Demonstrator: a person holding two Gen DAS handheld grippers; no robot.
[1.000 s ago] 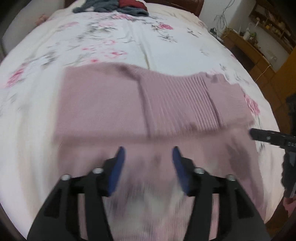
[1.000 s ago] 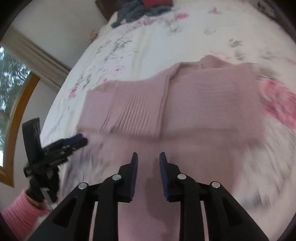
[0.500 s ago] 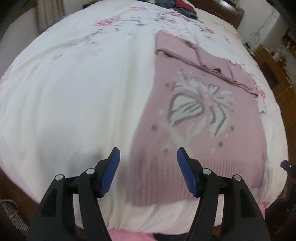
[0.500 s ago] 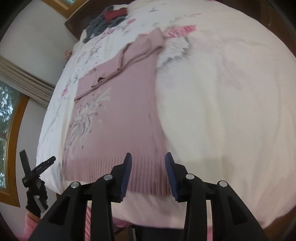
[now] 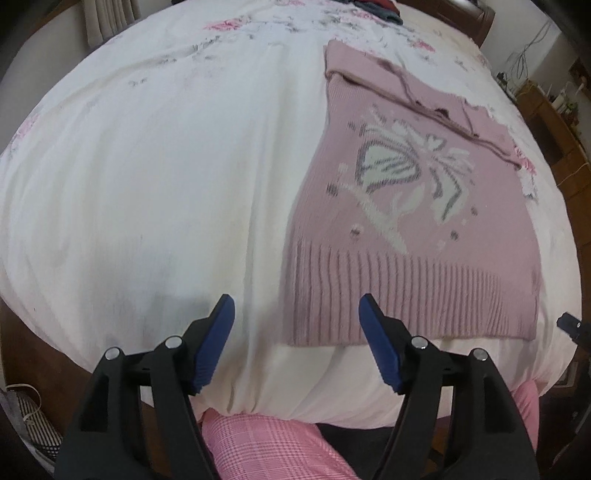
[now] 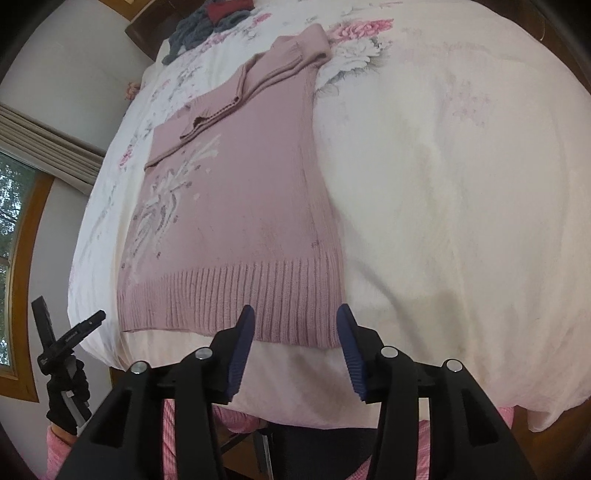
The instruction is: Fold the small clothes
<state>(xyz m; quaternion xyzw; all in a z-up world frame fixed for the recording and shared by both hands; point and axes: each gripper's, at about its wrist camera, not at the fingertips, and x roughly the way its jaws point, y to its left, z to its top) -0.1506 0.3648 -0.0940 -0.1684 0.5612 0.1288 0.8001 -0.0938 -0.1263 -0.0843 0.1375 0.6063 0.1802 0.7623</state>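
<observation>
pink knit sweater (image 5: 413,206) lies flat near the bed's (image 5: 147,184) front edge, sleeves folded across the chest, ribbed hem (image 6: 236,306) toward the person | left gripper (image 5: 297,343) spread wide, holding nothing, just off the hem's left corner | right gripper (image 6: 295,339) parted, empty, over the hem's right corner | risk: pinching the bedsheet with the hem, or uneven lift spilling the tucked sleeves

Pretty clearly a bedroom in someone's home: a big bed with a white, pink-flowered cotton sheet (image 5: 166,166), a dark wooden headboard (image 5: 476,18), beige pleated curtains (image 6: 44,144) by a wood-framed window (image 6: 22,236), and a cluttered wooden sideboard (image 5: 554,118).
</observation>
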